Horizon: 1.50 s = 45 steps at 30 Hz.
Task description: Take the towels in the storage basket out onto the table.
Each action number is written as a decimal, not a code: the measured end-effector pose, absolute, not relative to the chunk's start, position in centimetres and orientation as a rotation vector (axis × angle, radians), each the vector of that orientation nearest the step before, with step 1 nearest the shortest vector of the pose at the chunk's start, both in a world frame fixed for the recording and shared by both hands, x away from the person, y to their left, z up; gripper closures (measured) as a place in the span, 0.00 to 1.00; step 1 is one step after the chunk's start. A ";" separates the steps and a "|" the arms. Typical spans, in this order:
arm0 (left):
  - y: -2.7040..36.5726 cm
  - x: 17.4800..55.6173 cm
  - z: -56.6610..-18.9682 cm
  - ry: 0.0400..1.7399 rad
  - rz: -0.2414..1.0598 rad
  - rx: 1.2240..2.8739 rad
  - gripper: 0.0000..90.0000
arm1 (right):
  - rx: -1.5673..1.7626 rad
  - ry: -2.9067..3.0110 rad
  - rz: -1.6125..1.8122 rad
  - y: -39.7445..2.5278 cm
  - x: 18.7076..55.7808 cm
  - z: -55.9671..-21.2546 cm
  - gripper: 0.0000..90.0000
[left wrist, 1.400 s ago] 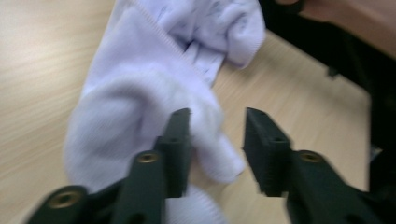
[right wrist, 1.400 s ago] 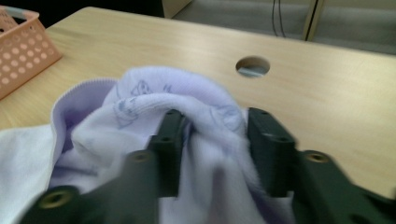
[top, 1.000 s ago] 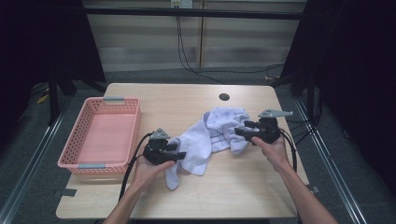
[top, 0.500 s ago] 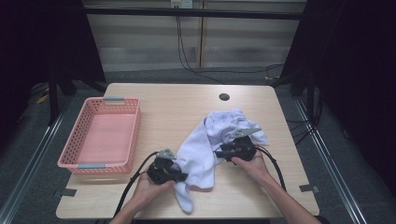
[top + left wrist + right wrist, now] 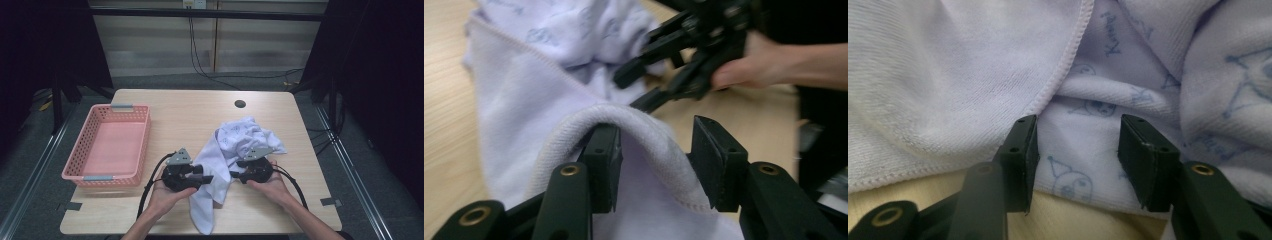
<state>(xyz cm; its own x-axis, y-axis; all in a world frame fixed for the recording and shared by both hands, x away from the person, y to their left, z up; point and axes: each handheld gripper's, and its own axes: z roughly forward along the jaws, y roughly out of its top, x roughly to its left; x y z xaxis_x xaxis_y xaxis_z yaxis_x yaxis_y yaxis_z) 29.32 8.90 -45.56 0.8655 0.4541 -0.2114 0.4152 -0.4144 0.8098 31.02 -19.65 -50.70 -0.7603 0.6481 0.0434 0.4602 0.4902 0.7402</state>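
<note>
- Black jaws of the left gripper (image 5: 656, 167) were held apart, a rolled hem of the pale lilac terry towel (image 5: 524, 95) arched between them without being pinched.
- Black jaws of the right gripper (image 5: 1079, 162) were likewise spread, with a printed fold of that towel lying between them.
- On the light wooden table (image 5: 190, 107), the towel was seen crumpled between both grippers, right of centre.
- A pink plastic mesh basket (image 5: 90, 140) was set well apart at the left.

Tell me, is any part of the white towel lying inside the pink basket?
No, the pink basket holds nothing in the high view; the white towel lies on the wooden table to its right.
</note>
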 end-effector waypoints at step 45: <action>9.3 27.4 -47.4 0.581 -0.100 2.101 0.74 | 1.190 2.500 1.444 -24.2 25.2 -48.3 0.63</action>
<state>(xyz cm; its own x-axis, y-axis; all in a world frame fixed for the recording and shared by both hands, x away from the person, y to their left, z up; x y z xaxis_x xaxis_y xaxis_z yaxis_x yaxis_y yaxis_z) 27.42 9.33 -47.37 0.8852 0.3658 -0.2875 0.4409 -0.4622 0.7693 25.22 -24.17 -48.31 -0.7093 0.6189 0.3373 0.6014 0.2819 0.7476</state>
